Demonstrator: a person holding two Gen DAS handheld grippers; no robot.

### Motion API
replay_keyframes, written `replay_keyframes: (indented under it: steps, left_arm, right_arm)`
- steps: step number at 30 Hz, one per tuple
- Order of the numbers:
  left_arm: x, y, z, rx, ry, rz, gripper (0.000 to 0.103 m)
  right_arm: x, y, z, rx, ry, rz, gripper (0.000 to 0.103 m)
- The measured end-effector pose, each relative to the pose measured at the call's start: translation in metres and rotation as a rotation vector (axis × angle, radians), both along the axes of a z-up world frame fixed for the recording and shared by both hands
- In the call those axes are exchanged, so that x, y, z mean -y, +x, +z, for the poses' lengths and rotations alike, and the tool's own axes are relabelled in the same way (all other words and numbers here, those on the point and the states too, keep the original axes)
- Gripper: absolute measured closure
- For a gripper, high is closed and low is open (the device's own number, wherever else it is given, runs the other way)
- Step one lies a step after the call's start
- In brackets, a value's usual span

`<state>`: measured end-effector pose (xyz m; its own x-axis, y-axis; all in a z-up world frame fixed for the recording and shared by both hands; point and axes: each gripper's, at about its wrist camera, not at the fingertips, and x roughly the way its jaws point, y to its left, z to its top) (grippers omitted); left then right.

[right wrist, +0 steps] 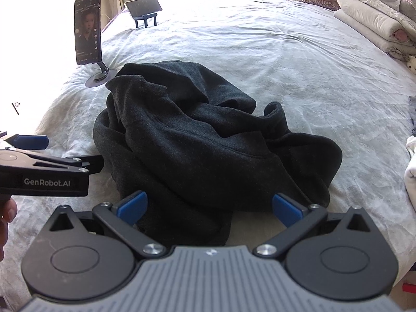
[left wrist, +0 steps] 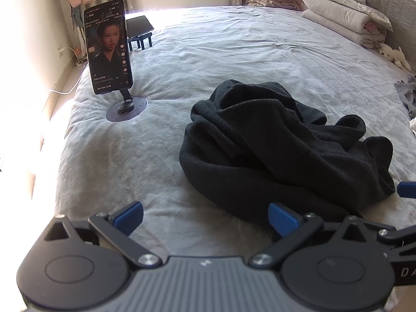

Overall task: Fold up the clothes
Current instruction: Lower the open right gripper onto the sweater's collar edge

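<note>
my left tool hung just above the bed, its blue fingers spread wide with nothing between them. the dark garment lay in a crumpled heap on the grey sheet ahead of that tool and off to its right, its near edge just beside the right fingertip. my right tool was spread wide too and pinched nothing; the same garment sat straight ahead of it, with a fold of the cloth running back between its fingers, though i could not tell whether they touched it. in the right wrist view the left tool reached in from the left, near the heap's left edge. beyond the garment and to the left of both tools a phone stood upright on a round-based stand, its screen lit. folded bedding was stacked far ahead to the right.
</note>
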<state>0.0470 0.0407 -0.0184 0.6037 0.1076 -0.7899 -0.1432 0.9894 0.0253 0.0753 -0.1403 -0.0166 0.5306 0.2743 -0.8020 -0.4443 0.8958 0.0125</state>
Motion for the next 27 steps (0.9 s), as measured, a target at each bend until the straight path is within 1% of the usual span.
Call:
replay_keyframes:
  steps: [10, 14, 17, 20, 24, 27]
  left_arm:
    - [-0.005, -0.013, 0.012, 0.031, 0.000, 0.020, 0.000]
    - [-0.007, -0.011, 0.011, 0.027, -0.024, 0.015, 0.000]
    - [-0.007, -0.003, 0.007, 0.032, -0.048, -0.009, 0.000]
    - [-0.010, 0.008, -0.002, 0.021, -0.116, -0.066, 0.000]
    - [-0.007, 0.019, -0.016, 0.048, -0.096, -0.077, 0.000]
    - [-0.007, 0.027, -0.027, 0.030, -0.076, -0.092, 0.000]
  right_arm:
    - [-0.004, -0.013, 0.013, 0.034, -0.003, 0.022, 0.000]
    - [-0.005, -0.008, 0.012, 0.031, -0.008, 0.038, 0.000]
    - [-0.004, 0.004, 0.003, 0.005, -0.014, 0.043, 0.000]
    - [-0.004, 0.017, -0.011, -0.022, -0.040, 0.040, 0.000]
    - [-0.002, 0.033, -0.033, -0.102, -0.060, 0.034, 0.000]
    - [0.002, 0.036, -0.047, -0.154, -0.025, 0.023, 0.000]
